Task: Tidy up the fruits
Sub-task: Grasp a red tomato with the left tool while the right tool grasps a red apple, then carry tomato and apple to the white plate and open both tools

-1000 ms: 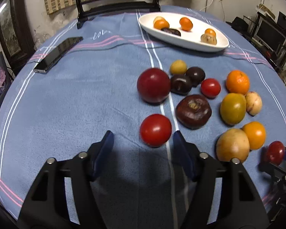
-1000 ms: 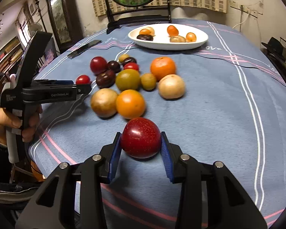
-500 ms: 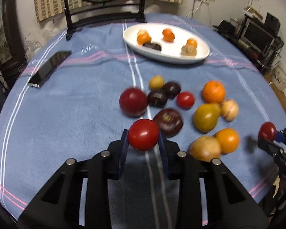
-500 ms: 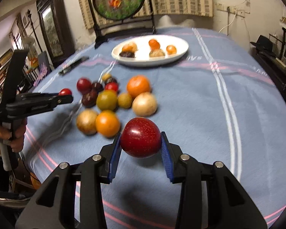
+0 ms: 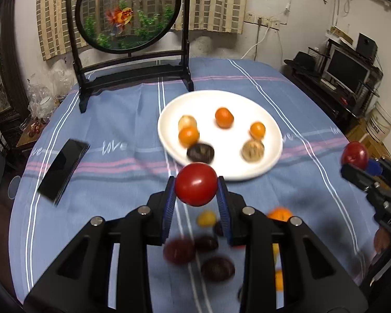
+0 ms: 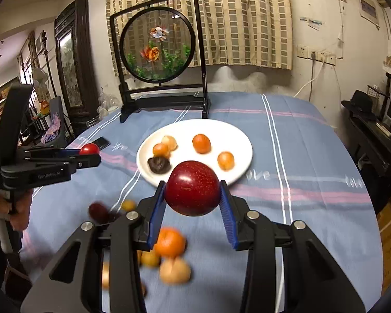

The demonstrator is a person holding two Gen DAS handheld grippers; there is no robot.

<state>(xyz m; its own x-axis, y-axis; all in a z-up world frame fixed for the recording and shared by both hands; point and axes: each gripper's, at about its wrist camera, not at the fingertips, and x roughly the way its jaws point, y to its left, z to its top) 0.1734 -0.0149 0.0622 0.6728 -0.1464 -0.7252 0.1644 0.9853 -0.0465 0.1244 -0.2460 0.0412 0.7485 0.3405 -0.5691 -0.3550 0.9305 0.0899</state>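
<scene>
My left gripper (image 5: 196,195) is shut on a bright red tomato (image 5: 196,184), held in the air above the table. My right gripper (image 6: 193,203) is shut on a dark red speckled plum (image 6: 193,187), also lifted. Ahead of both lies a white oval plate (image 5: 252,168) holding several small fruits: orange ones, a pale one, a dark one and a brownish one. Below the grippers, blurred loose fruits (image 5: 217,268) lie on the blue cloth. In the right wrist view the left gripper (image 6: 91,154) shows at the left with its tomato; in the left wrist view the right gripper (image 5: 357,160) shows at the right edge.
A black phone (image 5: 62,168) lies on the cloth at the left. A round goldfish screen on a dark stand (image 5: 129,13) rises at the table's far edge. A person's hand (image 6: 15,208) holds the left gripper's handle. Furniture and a monitor (image 5: 346,70) stand at the right.
The left gripper closed on the tomato and lifted it off the cloth. Both grippers rose and moved toward the white plate with their fruit.
</scene>
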